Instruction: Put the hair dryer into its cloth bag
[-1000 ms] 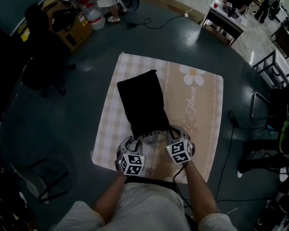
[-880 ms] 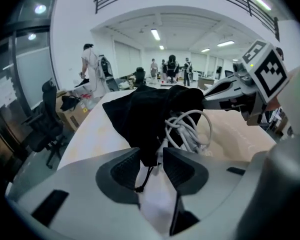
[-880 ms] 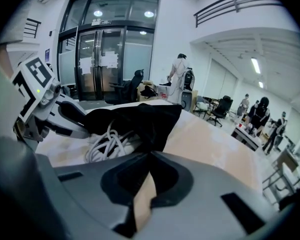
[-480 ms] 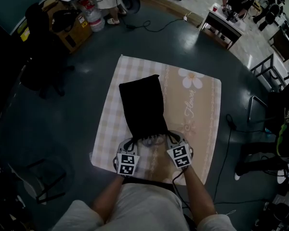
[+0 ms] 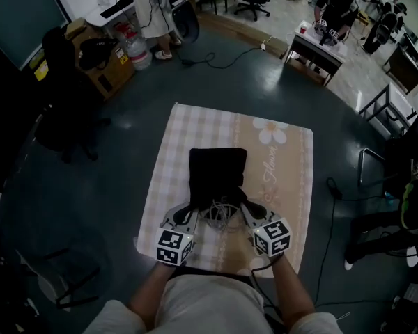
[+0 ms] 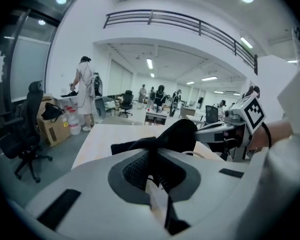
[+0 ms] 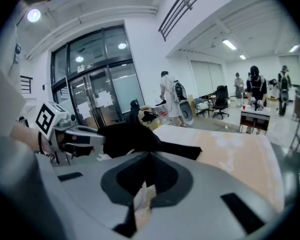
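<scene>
The black cloth bag [image 5: 217, 172] hangs over the beige checked mat [image 5: 285, 165], its mouth lifted toward me and its far end still down on the mat. My left gripper [image 5: 189, 211] is shut on the mouth's left edge and my right gripper [image 5: 245, 209] on its right edge. Between them, at the mouth, shows the hair dryer's pale coiled cord [image 5: 219, 216]; the dryer's body is hidden in the bag. In the left gripper view, black cloth [image 6: 182, 134] runs out of the closed jaws. The right gripper view shows the bag [image 7: 125, 136] bunched ahead of its closed jaws.
The mat lies on a dark floor. A black office chair [image 5: 59, 110] and a cardboard box [image 5: 108, 51] stand at the left. A cable [image 5: 331, 214] trails on the right beside a metal frame [image 5: 376, 158]. A desk [image 5: 317, 44] and people are at the back.
Both grippers have risen and drawn the bag's mouth up with them. The bag, flat and long on the mat before, now looks short and bunched, with the cord showing at its mouth.
</scene>
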Tool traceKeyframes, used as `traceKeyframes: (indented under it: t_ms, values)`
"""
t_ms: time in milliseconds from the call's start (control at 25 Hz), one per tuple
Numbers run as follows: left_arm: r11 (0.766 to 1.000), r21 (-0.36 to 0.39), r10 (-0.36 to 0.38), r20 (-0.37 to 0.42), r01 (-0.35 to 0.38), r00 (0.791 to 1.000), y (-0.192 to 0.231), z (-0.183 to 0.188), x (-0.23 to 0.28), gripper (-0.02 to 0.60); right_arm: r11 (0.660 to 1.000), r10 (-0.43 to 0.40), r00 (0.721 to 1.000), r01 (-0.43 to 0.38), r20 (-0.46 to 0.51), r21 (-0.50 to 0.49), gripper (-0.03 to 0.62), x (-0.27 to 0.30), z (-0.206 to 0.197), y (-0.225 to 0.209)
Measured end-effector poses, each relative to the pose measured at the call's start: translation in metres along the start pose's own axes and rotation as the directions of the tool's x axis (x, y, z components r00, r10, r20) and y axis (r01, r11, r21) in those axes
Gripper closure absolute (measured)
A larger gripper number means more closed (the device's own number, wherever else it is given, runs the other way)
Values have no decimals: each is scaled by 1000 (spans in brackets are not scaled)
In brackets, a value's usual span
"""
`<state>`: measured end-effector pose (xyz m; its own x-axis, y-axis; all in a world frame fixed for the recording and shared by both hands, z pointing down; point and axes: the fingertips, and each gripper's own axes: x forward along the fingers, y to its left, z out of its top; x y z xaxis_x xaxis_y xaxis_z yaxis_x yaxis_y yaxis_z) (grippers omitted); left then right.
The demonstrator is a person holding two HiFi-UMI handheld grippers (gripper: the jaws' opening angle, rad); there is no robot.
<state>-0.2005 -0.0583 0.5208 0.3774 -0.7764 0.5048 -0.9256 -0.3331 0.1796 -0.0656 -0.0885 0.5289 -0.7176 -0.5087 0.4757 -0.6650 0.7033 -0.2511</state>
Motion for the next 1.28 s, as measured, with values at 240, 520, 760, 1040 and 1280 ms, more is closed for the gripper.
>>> traceKeyframes:
  t_ms: [240,520,760,1040,1280]
  values:
    - [997,12,-74,5,74,997,-6,45,-8,566,998,14,999,-17,52,61,576,-31,46,-2]
    - [994,22,-111,6,111,994,-7,86,-16,566,995,-4,993,-8,121,102,576,-65,88,-5]
    - [987,45,-155,32,153,987,-13,122,-19,566,996,-22,985,7,171,90,576,-82,120,-7]
    - [979,107,-181,39,176,983,-4,172,20,566,996,-67,980,56,186,64,576,-72,157,-51]
    - [977,187,-122,86,104,989,13,230,68,566,987,-145,966,157,213,-42,576,-44,209,-91]
